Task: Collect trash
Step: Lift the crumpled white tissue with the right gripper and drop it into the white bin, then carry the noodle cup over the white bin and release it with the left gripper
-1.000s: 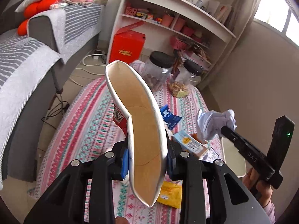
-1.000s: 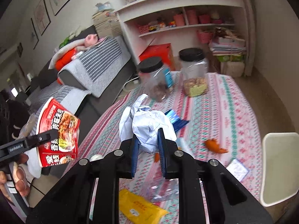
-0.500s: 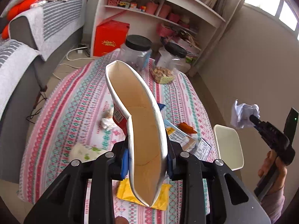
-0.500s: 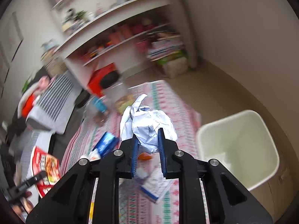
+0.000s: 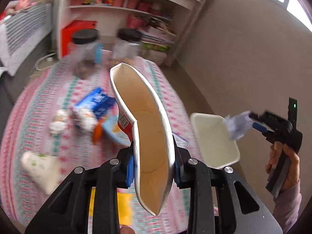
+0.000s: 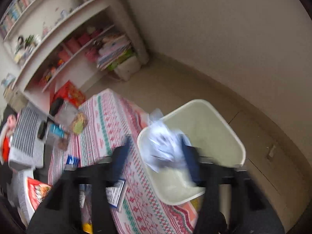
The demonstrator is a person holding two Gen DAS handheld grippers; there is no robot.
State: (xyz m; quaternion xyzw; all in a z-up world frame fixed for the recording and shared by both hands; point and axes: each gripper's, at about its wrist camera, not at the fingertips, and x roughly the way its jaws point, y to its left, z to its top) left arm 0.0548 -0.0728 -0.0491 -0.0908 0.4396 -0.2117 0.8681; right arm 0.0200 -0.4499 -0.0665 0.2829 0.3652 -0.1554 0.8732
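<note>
My left gripper is shut on a squashed paper noodle cup, red outside and tan inside, held upright over the striped table. The cup also shows at the lower left of the right wrist view. My right gripper hangs over the white bin beside the table's edge. Its jaws are opening, and a crumpled white paper sits loose between them, blurred. In the left wrist view the right gripper holds that paper above the bin.
Trash lies on the table: a blue wrapper, an orange scrap, a yellow packet and a white pouch. Two black-lidded jars stand at the far end. Behind them is a shelf unit. A wall runs past the bin.
The right gripper swung from the table out over the bin and its jaws spread apart around the paper. The left gripper moved toward the bin side, the cup still clamped.
</note>
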